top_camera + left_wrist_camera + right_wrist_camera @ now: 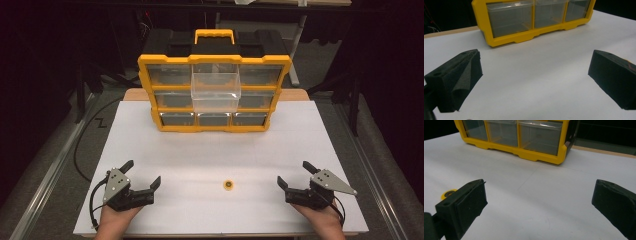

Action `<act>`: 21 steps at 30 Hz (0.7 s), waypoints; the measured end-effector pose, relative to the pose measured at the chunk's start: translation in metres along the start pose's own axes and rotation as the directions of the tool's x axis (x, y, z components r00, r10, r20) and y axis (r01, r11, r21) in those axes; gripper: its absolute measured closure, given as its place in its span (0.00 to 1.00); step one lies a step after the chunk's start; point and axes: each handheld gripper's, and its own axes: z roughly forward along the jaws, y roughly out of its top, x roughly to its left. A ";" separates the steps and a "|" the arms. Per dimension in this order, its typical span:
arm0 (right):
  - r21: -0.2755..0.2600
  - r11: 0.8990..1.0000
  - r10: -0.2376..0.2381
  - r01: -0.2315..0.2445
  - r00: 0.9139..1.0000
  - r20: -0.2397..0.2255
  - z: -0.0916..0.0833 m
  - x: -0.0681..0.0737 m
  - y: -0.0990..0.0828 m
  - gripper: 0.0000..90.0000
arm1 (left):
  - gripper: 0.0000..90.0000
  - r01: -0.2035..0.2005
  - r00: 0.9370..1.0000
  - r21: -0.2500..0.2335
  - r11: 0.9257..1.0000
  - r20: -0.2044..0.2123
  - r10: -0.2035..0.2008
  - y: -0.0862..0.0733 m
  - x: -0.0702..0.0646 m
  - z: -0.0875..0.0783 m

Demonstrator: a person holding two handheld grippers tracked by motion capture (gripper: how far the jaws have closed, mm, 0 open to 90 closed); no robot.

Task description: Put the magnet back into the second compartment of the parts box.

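Observation:
A yellow drawer cabinet (214,92) stands upright at the back of the white table (220,150); its base shows in the left gripper view as the cabinet (534,22) and in the right gripper view as the cabinet (516,137). One clear drawer (216,87) in the middle column is pulled out toward me. A small yellow ring (229,185) lies on the table between my hands, and the ring (449,193) sits just left of my right jaws. My left gripper (142,172) rests open at the front left with nothing between its jaws. My right gripper (296,175) rests open at the front right, likewise holding nothing.
The cabinet has a black top with a yellow carry handle (214,35). A black cable (85,145) runs along the floor at the table's left. A metal rail (45,185) borders the left side, and dark stands surround the table's back.

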 end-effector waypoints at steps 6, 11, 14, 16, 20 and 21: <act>0.000 1.000 0.002 -0.002 1.000 0.000 0.000 0.000 0.000 0.00 | 0.00 -0.030 0.999 0.004 1.000 0.017 0.030 0.001 -0.005 0.001; -0.005 1.000 0.011 -0.011 1.000 0.000 -0.001 -0.001 0.000 0.00 | 0.00 -0.034 0.999 0.017 0.999 0.029 0.034 0.000 -0.007 0.003; -0.002 1.000 0.025 -0.025 1.000 0.002 -0.001 -0.002 0.000 0.00 | 0.00 -0.025 0.999 0.026 0.999 0.028 0.024 -0.001 -0.007 0.006; 0.003 1.000 0.026 -0.026 1.000 0.000 -0.001 -0.002 0.000 0.00 | 0.00 -0.026 0.999 0.029 0.999 0.029 0.025 -0.001 -0.007 0.006; 0.020 1.000 0.022 -0.022 1.000 -0.014 0.001 -0.001 -0.001 0.00 | 0.00 -0.044 0.997 0.040 0.998 0.062 0.042 0.000 -0.010 0.006; 0.025 0.999 0.024 -0.023 1.000 -0.016 0.001 -0.001 -0.001 0.00 | 0.00 -0.042 0.997 0.041 0.998 0.068 0.039 0.000 -0.010 0.005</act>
